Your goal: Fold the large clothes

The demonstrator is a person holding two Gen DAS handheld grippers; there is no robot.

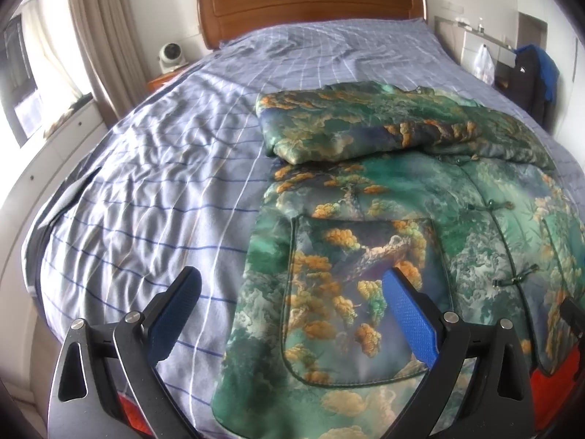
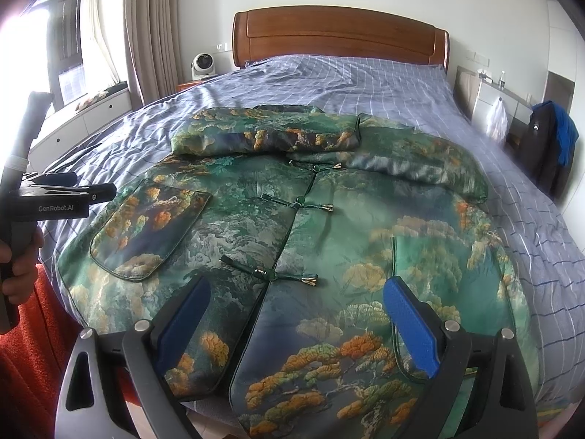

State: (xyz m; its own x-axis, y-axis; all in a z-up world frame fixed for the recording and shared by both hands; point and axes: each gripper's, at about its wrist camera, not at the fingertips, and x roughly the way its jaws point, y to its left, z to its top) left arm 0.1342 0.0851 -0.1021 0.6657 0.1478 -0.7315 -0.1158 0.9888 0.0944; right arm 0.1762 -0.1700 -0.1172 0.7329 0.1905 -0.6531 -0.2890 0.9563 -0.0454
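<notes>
A padded green jacket with orange tree print lies front-up on the bed, hem toward me. One sleeve is folded across its chest, and the other sleeve lies slanted on the right. My left gripper is open above the jacket's left edge, one finger over the sheet and one over the patch pocket. My right gripper is open over the hem, straddling the front closure and its knot buttons. Neither holds anything.
The blue checked bedsheet covers the whole bed up to a wooden headboard. A white fan stands on the left nightstand. A dark backpack sits at the right. A hand holds the left tool.
</notes>
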